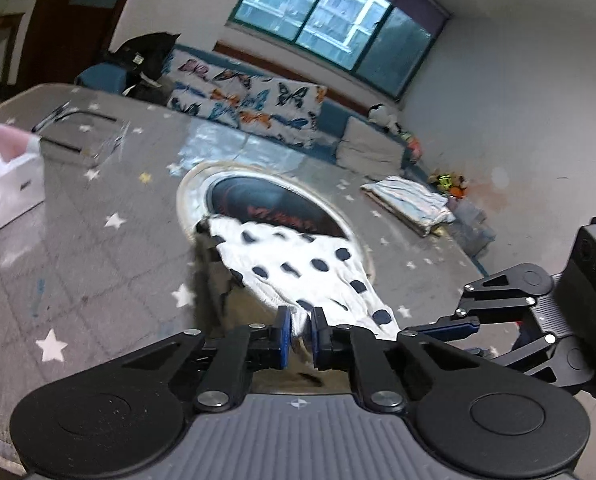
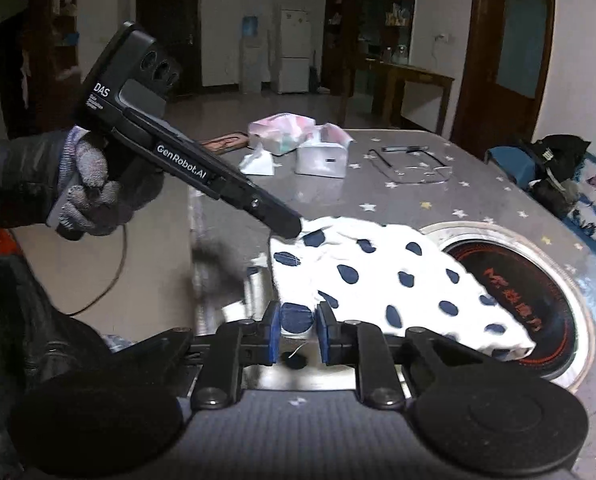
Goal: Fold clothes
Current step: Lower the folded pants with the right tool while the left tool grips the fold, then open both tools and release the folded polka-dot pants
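Observation:
A white garment with dark blue dots [image 1: 298,264] [image 2: 382,276] is stretched over the near edge of a grey star-patterned table [image 1: 98,240] [image 2: 438,196]. My left gripper [image 1: 299,334] is shut on one bunched near corner of it. My right gripper [image 2: 297,332] is shut on the other near corner, with a blue dot pinched between its blue pads [image 2: 273,330]. In the right wrist view the left gripper [image 2: 288,226] reaches the cloth from the left, held by a gloved hand [image 2: 90,188]. The right gripper [image 1: 478,322] shows at the right edge of the left wrist view.
A round black hotplate [image 1: 274,208] [image 2: 526,292] is set into the table under the garment's far part. A folded light cloth [image 1: 410,200] lies far right. White bags [image 1: 6,176] [image 2: 322,156] and a clear bag [image 1: 86,132] sit at the far side. A butterfly-print cushion [image 1: 250,100] lies beyond.

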